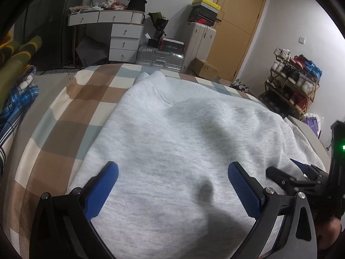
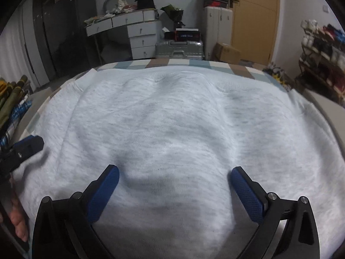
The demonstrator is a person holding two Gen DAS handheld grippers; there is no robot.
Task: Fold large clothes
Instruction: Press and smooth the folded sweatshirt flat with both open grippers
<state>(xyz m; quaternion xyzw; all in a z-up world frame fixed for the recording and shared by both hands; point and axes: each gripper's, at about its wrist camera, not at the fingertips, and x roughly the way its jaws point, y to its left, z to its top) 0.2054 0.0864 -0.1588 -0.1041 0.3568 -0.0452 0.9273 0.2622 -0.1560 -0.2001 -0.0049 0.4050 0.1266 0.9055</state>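
Both grippers hover, jaws wide apart, nothing held.
Left gripper [image 1: 172, 172], right gripper [image 2: 174, 174] over grey sweatshirt [image 2: 172, 118]: soft, floppy, probably weighty; pinch the lower-frame hem.

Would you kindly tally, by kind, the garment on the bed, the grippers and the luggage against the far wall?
Light grey sweatshirt, spread on the checked bedspread: 1
Grippers, both open: 2, left gripper and right gripper
Suitcases: 2, silver suitcase lying flat, white suitcase upright
Total: 5
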